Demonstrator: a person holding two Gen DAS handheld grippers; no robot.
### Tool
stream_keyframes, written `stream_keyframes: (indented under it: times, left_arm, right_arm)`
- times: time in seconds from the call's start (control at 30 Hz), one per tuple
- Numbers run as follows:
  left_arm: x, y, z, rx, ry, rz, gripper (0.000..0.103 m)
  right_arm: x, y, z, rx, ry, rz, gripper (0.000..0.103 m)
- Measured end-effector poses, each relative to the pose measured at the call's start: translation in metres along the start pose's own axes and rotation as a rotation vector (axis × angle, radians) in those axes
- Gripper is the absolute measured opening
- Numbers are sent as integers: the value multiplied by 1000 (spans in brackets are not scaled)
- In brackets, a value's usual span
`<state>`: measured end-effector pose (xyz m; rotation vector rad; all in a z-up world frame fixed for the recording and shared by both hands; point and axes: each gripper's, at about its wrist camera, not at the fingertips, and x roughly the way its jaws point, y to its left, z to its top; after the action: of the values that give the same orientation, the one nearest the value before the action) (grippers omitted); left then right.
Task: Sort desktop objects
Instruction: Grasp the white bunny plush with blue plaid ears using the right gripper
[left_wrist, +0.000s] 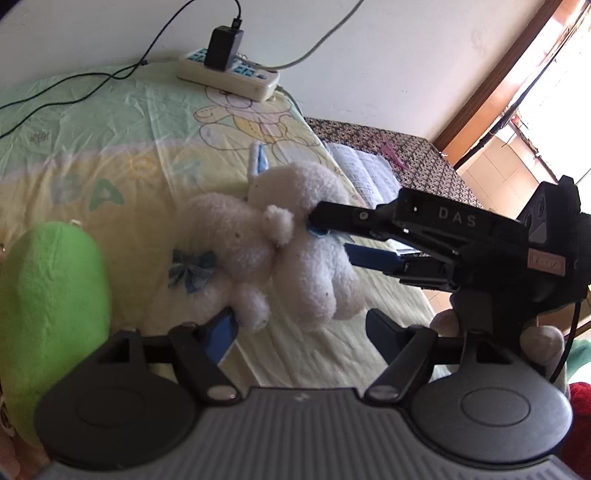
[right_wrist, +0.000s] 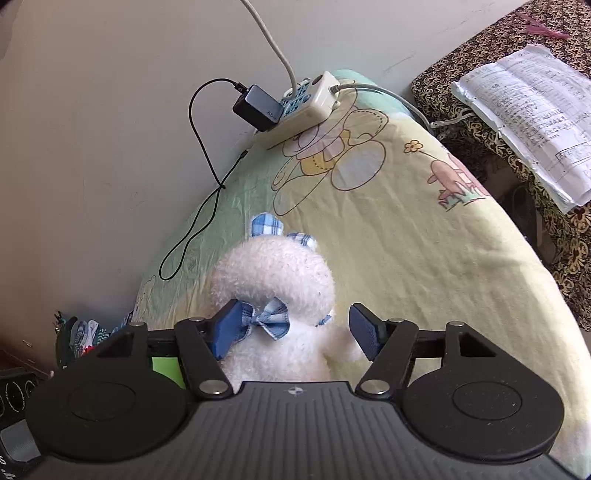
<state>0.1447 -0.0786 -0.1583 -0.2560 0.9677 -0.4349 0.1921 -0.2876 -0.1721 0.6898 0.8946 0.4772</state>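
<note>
A white plush toy (left_wrist: 280, 251) with a blue checked bow (right_wrist: 267, 321) and checked ears lies on the yellow-green cartoon sheet (left_wrist: 122, 147). In the right wrist view the white plush toy (right_wrist: 273, 273) sits between the fingers of my right gripper (right_wrist: 293, 328). Its left pad touches the fur by the bow, and a small gap shows at the right pad. My left gripper (left_wrist: 303, 332) stands open just short of the toy's feet, one foot brushing its left finger. The left wrist view shows my right gripper (left_wrist: 332, 236) reaching in from the right at the toy's neck.
A green plush (left_wrist: 55, 295) lies at the left. A power strip (right_wrist: 303, 107) with a black charger and cables sits by the wall. Papers (right_wrist: 524, 122) rest on a patterned cloth (left_wrist: 424, 158) beyond the sheet's right edge. A hand (left_wrist: 543, 336) holds the right gripper.
</note>
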Motion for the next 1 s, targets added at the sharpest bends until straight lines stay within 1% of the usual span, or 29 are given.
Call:
stream_keyframes:
  times: [0.07,0.1,0.13,0.17,0.2,0.23,0.3,0.4,0.53,0.63,0.7,0.77,0.83,0.87,0.97,1.0]
  left_arm:
    - [-3,0,1,4,-5,0,79]
    - [-3,-1,1,4,-4,-5,80]
    - [-3,-2,1,1,0,-10,80]
    - [-2,-4,1,2,3,-6,82]
    - [-1,-6,0,9,2,4,82]
    - [-1,-9,-1,17,2,9,82]
    - [-1,-11,-2,16,12,-8,82]
    - [-5,-17,-5,16,20,-38,82]
    - [-11,-29,-14,43,48,-75,86]
    - [-16,-40,-28,75,72,-91,86]
    - [-15,-47,-39,108,95,-92,86]
    - [-13,-55,-50,151,111,-71,86]
    - [-9,-58,-56,172,125,-65,86]
    - [-7,-59,-56,177,128,-62,86]
    - [-5,-62,-53,197,113,-36,86]
    - [-5,-62,-51,200,108,-30,86]
  right_arm:
    - [6,-3,-2,52,35,54,70]
    - [13,-2,-5,64,84,69,69]
    - [19,0,-8,59,126,71,61]
    - [21,3,-13,49,146,79,60]
    - [18,5,-16,44,144,91,57]
    - [14,7,-17,39,137,94,56]
    - [2,8,-19,27,124,86,56]
    - [-15,9,-22,0,127,76,56]
    - [-33,4,-36,-13,179,50,56]
    - [-44,2,-54,-25,232,28,57]
    - [-51,1,-66,-17,259,23,57]
    - [-57,1,-77,-28,277,8,59]
    - [-61,4,-83,-67,270,-33,64]
    - [-64,5,-83,-87,253,-61,64]
    - [-76,5,-78,-89,207,-76,69]
    - [-78,5,-75,-85,188,-75,73]
